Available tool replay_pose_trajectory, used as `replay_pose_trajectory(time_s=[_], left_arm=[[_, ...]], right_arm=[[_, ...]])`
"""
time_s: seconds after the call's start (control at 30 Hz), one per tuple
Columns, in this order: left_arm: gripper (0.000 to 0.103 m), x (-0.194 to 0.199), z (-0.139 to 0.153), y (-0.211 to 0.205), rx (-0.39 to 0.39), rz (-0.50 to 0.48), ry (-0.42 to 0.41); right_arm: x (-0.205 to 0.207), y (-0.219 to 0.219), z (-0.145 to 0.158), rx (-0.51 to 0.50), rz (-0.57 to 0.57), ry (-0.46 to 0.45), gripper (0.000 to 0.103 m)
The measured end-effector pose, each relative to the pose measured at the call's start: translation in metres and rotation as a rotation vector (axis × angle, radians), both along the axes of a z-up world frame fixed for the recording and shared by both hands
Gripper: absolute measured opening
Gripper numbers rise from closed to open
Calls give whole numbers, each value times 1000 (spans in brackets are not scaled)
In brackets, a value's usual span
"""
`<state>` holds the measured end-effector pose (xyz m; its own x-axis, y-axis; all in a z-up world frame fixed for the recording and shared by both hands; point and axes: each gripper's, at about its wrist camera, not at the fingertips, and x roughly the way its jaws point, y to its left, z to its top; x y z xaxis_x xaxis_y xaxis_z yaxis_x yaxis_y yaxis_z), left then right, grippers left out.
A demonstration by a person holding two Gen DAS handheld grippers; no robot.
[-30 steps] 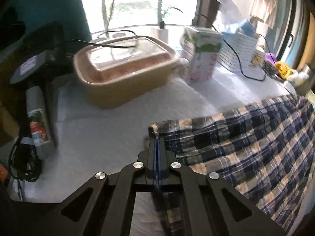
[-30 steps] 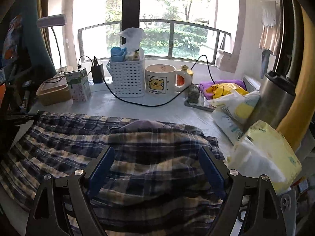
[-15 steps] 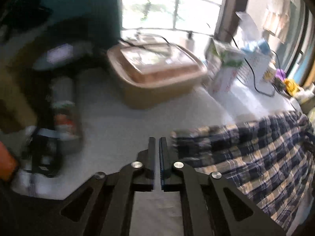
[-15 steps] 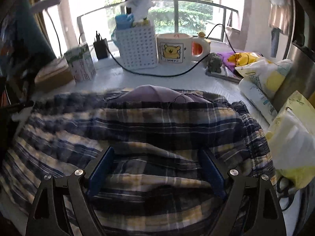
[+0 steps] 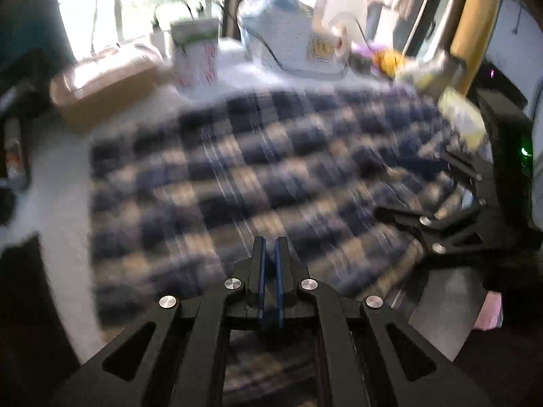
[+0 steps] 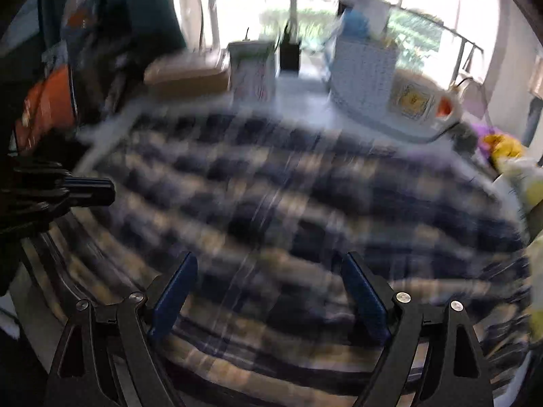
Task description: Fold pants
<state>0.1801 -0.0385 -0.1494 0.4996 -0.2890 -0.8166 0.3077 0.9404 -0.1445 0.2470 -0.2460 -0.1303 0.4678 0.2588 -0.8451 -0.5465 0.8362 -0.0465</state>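
Left wrist view, heavily motion-blurred: my left tongs [image 5: 268,271] sit at the bottom centre, their blue pads drawn together with only a thin slit between and no cloth caught in them. Beyond them the plaid pants [image 5: 258,176] lie spread across the white table [image 5: 64,176], blue, cream and dark checks. They look like a broad rectangle, possibly doubled over already, though the blur hides any fold line. My right tongs [image 5: 437,234] show at the right edge, over the pants' near right side. A tan lidded box [image 5: 101,81], a carton [image 5: 195,54] and a white basket [image 5: 281,44] stand along the far side, clear of the cloth.

Right wrist view, also blurred: my right tongs [image 6: 269,298] hang over the pants [image 6: 288,196] with their pads spread wide, nothing gripped. The left tongs [image 6: 85,186] enter from the left edge. A mug [image 6: 417,101] stands behind.

I judge the folding only partly done: neither tool holds fabric, and at least one more fold seems to remain.
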Motion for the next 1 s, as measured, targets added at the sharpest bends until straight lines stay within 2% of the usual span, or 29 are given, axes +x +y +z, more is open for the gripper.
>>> replay_pose_trajectory(time_s=[0.03,0.07,0.13,0.3,0.43,0.5,0.53,0.57,0.67,0.77,0.8,0.87,0.97,1.0], left_arm=[[5,1,-8,0,37,14,21],[8,-4,-7,3,33,20,-35],[8,-7,-8,9,46,26,-45],[8,-11,2,16,88,90,-56],[8,-36,28,13,-35,42,-163],[15,-42,35,3,-93,14,-194],[25,-42,35,-4,-120,-2,-193],[30,-39,33,-10,-128,-8,-181],[30,-28,16,-31,-97,-17,-122],[30,-23,-9,-43,-68,-13,-30],[30,-28,-9,-44,-68,-8,-71],[30,-32,-9,-48,-39,-16,-81],[30,-38,-9,-47,-17,-23,-85],[30,-40,-9,-47,-1,-28,-90]], right_arm=[[0,-1,-7,-33,-5,4,88],[-1,-4,-11,-47,-11,-1,88],[0,-15,-9,-38,-30,-6,88],[8,-59,1,-103,-179,-72,88],[1,-90,18,-33,-242,-83,88],[-5,-94,25,-3,-234,-88,88],[-7,-93,27,4,-226,-90,88],[-10,-91,27,9,-215,-88,88],[-19,-78,28,28,-183,-83,88],[-26,-66,28,69,-152,-77,88],[-28,-62,27,77,-135,-72,88],[-32,-54,19,56,-104,-61,88],[-29,-48,-4,-28,-120,-30,88],[-31,-49,-6,-20,-123,-42,89]])
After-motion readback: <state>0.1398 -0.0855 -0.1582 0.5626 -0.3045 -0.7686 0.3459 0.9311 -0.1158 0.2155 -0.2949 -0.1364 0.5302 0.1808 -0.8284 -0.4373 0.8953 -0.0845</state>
